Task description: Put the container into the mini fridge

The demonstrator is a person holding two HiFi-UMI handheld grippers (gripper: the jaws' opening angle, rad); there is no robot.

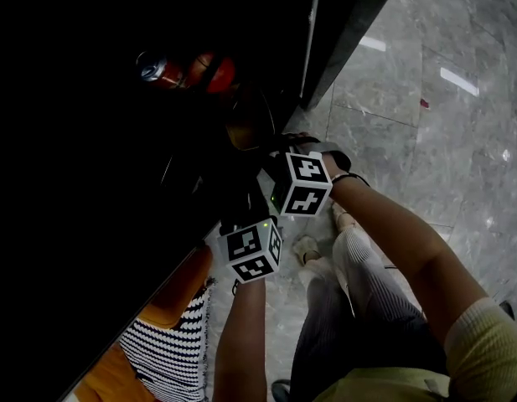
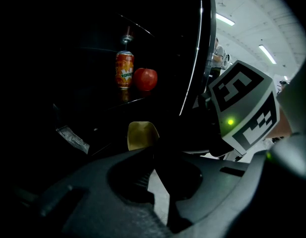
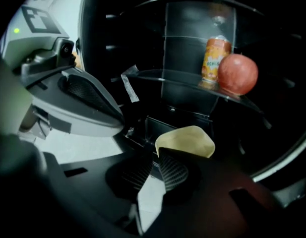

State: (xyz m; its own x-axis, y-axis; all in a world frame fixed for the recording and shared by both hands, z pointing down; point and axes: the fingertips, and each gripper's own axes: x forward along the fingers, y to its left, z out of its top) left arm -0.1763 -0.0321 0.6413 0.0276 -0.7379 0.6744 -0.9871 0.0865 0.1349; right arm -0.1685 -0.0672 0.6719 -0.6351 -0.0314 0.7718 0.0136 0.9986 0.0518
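Observation:
The mini fridge stands open, with a dark inside and a glass shelf (image 3: pixel 192 83). A beige container (image 3: pixel 185 140) hangs low in front of the lower compartment. My right gripper (image 3: pixel 157 157) is shut on its near rim. The container (image 2: pixel 142 135) also shows just beyond my left gripper (image 2: pixel 155 152), which is shut with nothing seen between its jaws. In the head view the container (image 1: pixel 245 132) is a dim brown shape, and the two marker cubes, right (image 1: pixel 300 182) and left (image 1: pixel 254 249), sit below it.
An orange soda can (image 3: pixel 215 58) and a red apple (image 3: pixel 238 73) stand on the shelf above the container. The fridge's front edge (image 1: pixel 312 32) runs beside the grey marble floor (image 1: pixel 409 99). A striped cloth (image 1: pixel 170 350) lies at the lower left.

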